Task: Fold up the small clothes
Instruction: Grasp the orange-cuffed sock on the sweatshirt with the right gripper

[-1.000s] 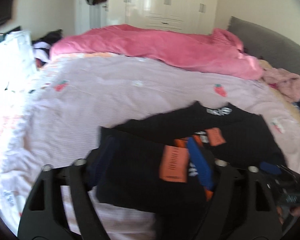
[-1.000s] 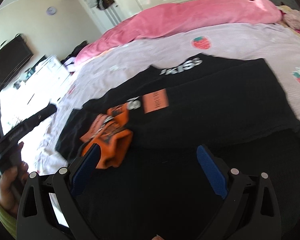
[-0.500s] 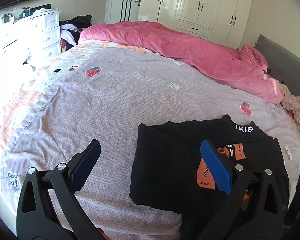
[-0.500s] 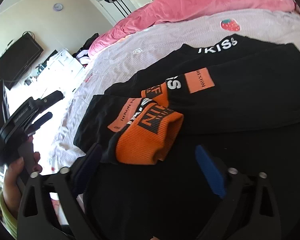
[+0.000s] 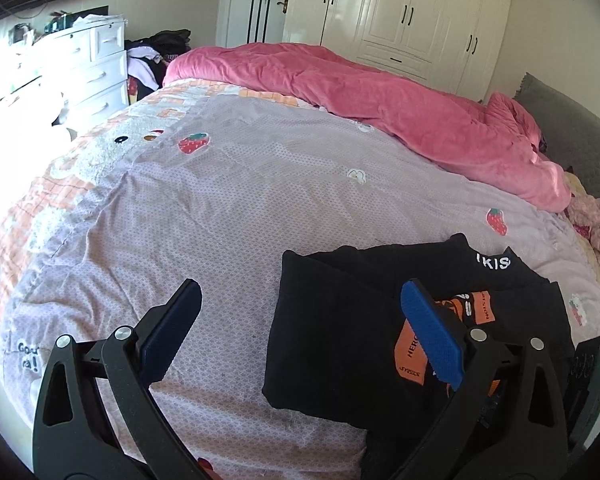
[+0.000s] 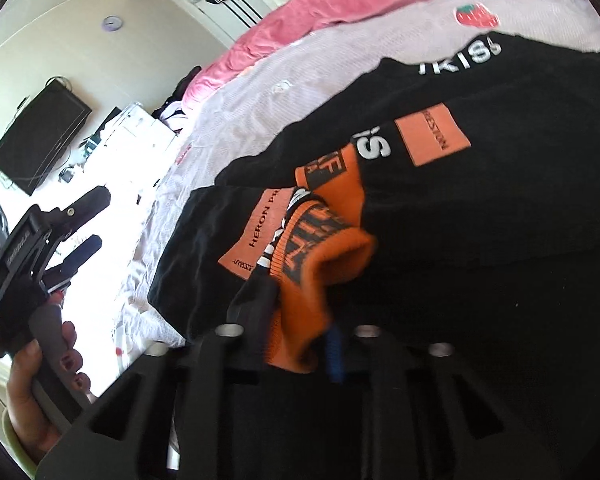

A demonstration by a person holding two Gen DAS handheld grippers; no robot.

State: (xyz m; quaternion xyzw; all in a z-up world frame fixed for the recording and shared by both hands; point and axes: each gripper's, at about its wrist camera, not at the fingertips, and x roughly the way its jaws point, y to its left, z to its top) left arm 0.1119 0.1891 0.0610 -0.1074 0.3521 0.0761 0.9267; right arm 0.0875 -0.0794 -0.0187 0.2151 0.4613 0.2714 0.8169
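Observation:
A black sweatshirt [image 5: 340, 340] with orange labels and white lettering lies folded on the lilac bedspread [image 5: 220, 208]. My left gripper [image 5: 300, 296] hangs open above its left edge, with nothing between the blue pads [image 5: 432, 336]. In the right wrist view the sweatshirt [image 6: 500, 200] fills the frame, and its orange ribbed cuff [image 6: 324, 256] is bunched between my right gripper's [image 6: 296, 320] jaws, which are closing on it. A hand [image 6: 40, 392] holds the left gripper [image 6: 100, 220] off to the left.
A pink duvet [image 5: 380, 100] lies heaped across the far side of the bed. White drawers [image 5: 92, 64] stand at the left, a white wardrobe [image 5: 400, 12] behind, a grey headboard [image 5: 560, 128] and a pink garment [image 5: 596, 224] at the right.
The right gripper moved in and closed on the orange cuff. The left gripper let go of the black fold, opened wide and drew off to the left, then held still.

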